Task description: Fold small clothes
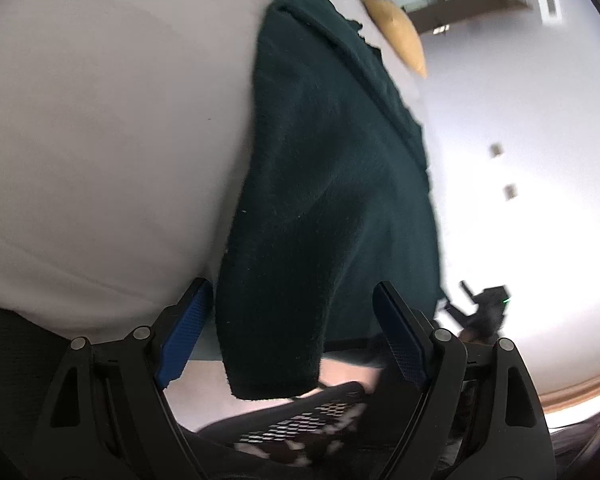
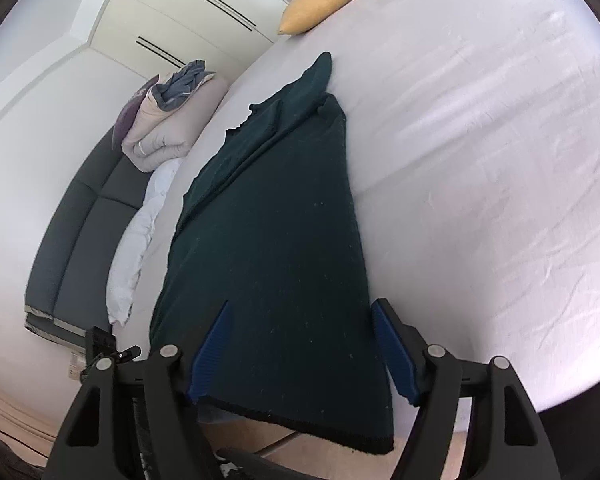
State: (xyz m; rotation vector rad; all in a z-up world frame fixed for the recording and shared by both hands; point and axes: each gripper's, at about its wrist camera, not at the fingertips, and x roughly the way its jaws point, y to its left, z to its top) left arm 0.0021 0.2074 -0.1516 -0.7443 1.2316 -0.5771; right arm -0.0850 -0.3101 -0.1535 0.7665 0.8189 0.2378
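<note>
A dark green garment (image 1: 332, 184) lies on the white bed sheet (image 1: 100, 140), its near end hanging over the bed's edge. My left gripper (image 1: 292, 292) is open, its blue-padded fingers either side of the near corner of the garment, not closed on it. In the right wrist view the same garment (image 2: 276, 232) stretches away across the bed (image 2: 480, 160), with a sleeve folded along its left side. My right gripper (image 2: 300, 312) is open, its fingers straddling the garment's near hem.
A yellow pillow (image 2: 324, 0) sits at the far end of the bed; it also shows in the left wrist view (image 1: 396, 28). Folded bedding (image 2: 168, 120) and a white duvet (image 2: 140, 236) lie on a dark sofa (image 2: 80, 224) at left. A wardrobe (image 2: 188, 4) stands behind.
</note>
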